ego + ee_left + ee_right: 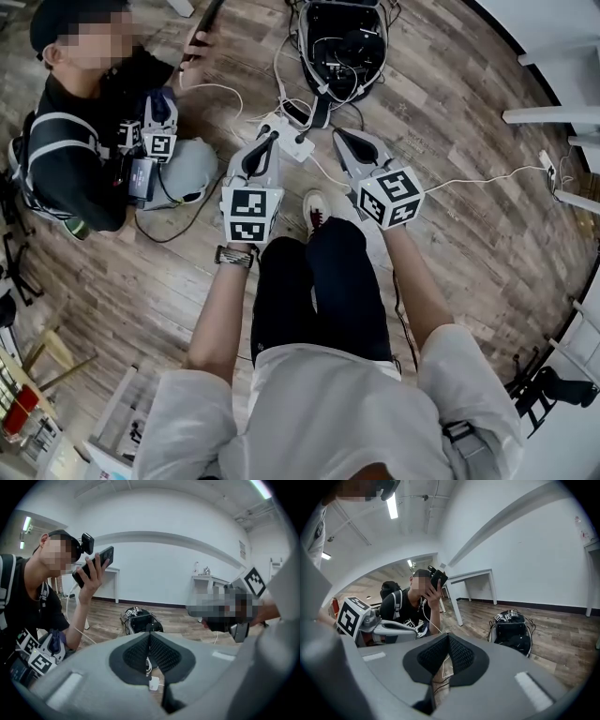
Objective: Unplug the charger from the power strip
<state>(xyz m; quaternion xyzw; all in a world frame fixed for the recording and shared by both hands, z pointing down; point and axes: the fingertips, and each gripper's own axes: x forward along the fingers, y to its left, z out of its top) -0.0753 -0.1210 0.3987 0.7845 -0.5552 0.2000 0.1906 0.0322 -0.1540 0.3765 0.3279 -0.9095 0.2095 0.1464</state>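
A white power strip (290, 139) lies on the wooden floor, with a dark charger (297, 114) at its far end and cables running off it. My left gripper (273, 137) hangs just left of the strip, its jaws shut and empty. In the left gripper view (149, 635) the pads meet, and a small white plug piece (153, 684) shows through the gap below them. My right gripper (339, 134) hangs to the strip's right, also shut with nothing in it (448, 637). Neither gripper touches the strip.
An open black backpack (342, 42) full of wires lies beyond the strip. A person (80, 150) sits on the floor at left with a phone and another marker-cube gripper (159, 131). A white cable (487, 176) runs right. My shoe (316, 211) is near the strip.
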